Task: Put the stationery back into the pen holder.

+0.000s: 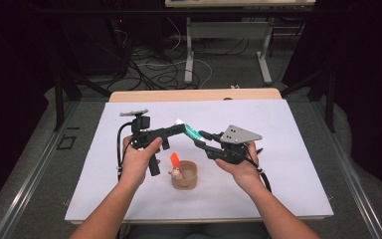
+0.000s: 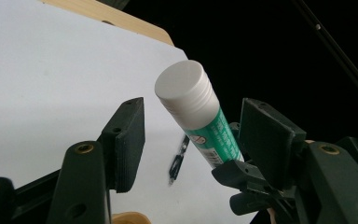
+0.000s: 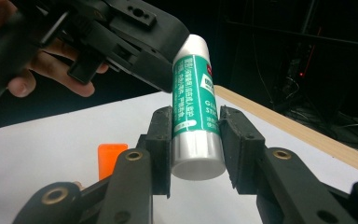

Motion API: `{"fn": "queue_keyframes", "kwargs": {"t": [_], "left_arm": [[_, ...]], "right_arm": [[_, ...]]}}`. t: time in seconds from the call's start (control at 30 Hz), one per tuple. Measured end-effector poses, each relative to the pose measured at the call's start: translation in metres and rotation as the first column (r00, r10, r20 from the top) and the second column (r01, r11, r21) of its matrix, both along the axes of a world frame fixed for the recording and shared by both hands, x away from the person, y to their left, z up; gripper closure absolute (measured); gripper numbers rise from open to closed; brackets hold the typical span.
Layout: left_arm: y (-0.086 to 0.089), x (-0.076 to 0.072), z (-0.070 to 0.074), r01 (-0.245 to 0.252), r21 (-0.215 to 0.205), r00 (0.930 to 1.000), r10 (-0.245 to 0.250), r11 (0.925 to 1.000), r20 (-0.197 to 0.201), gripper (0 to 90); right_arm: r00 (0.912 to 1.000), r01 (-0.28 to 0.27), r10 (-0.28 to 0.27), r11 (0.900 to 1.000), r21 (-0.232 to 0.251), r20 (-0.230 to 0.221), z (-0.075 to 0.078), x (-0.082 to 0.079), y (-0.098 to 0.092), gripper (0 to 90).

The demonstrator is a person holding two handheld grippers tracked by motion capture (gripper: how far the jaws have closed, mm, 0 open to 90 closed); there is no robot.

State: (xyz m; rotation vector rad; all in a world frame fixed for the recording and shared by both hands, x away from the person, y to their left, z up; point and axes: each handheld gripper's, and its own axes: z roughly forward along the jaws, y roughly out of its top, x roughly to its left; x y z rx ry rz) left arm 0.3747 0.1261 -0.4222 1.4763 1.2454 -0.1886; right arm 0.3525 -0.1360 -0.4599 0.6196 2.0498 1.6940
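Glue stick clamped in right tool — cap between left tool.

White sheet covers the tabletop, pale wood edge showing at the far side; grey floor all around; beyond the tools, a tangle of black cables on the floor; white table legs stand behind; dark drapes either side, dim room.
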Motion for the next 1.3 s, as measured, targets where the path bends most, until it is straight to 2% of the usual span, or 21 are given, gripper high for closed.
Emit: {"fn": "queue_keyframes", "kwargs": {"t": [0.07, 0.23, 0.37, 0.5, 0.53, 0.67, 0.83, 1.13, 1.2, 1.3], "left_arm": [[-0.002, 0.001, -0.001, 0.003, -0.014, 1.0000, -0.003, 0.9999, -0.006, 41.4], [-0.005, 0.003, -0.004, 0.029, -0.016, 0.9993, -0.030, 0.9994, -0.022, 43.7], [-0.008, 0.004, -0.005, 0.025, -0.051, 0.9991, -0.027, 0.9984, -0.033, 46.0], [-0.006, 0.004, -0.007, 0.022, -0.045, 0.9992, -0.023, 0.9987, -0.032, 51.0], [-0.006, 0.004, -0.007, 0.018, -0.055, 0.9992, -0.020, 0.9984, -0.036, 52.8], [-0.004, 0.005, -0.011, 0.023, -0.060, 0.9992, -0.025, 0.9979, -0.032, 53.8], [-0.003, 0.005, -0.013, 0.016, -0.090, 0.9985, -0.020, 0.9958, -0.051, 54.8], [0.000, 0.006, -0.015, 0.026, -0.102, 0.9984, -0.031, 0.9944, -0.048, 57.7], [0.000, 0.006, -0.015, 0.018, -0.119, 0.9977, -0.026, 0.9928, -0.064, 58.5], [0.000, 0.006, -0.016, 0.015, -0.131, 0.9979, -0.023, 0.9913, -0.061, 59.6]], "right_arm": [[1.0000, -0.001, 0.001, 1.000, 0.006, -0.001, 0.000, 0.000, 0.001, 66.3], [1.0000, -0.009, 0.009, 1.000, 0.005, 0.000, 0.000, -0.002, 0.002, 66.2], [0.9999, -0.015, 0.015, 1.000, 0.008, -0.001, -0.001, -0.002, 0.004, 66.2], [0.9999, -0.017, 0.017, 1.000, 0.009, -0.002, -0.001, -0.003, 0.004, 66.2], [0.9998, -0.019, 0.019, 1.000, 0.007, -0.002, -0.001, -0.003, 0.004, 66.2], [0.9999, -0.014, 0.014, 1.000, 0.010, -0.004, -0.002, -0.003, 0.005, 66.2], [0.9998, -0.019, 0.019, 1.000, -0.003, -0.001, -0.003, -0.002, 0.005, 66.2], [0.9997, -0.023, 0.023, 1.000, -0.012, -0.003, -0.004, -0.002, 0.006, 66.2], [0.9997, -0.023, 0.023, 1.000, -0.017, -0.008, -0.004, -0.002, 0.006, 66.2], [0.9997, -0.022, 0.021, 1.000, -0.022, -0.010, -0.004, -0.003, 0.007, 66.2]]}}
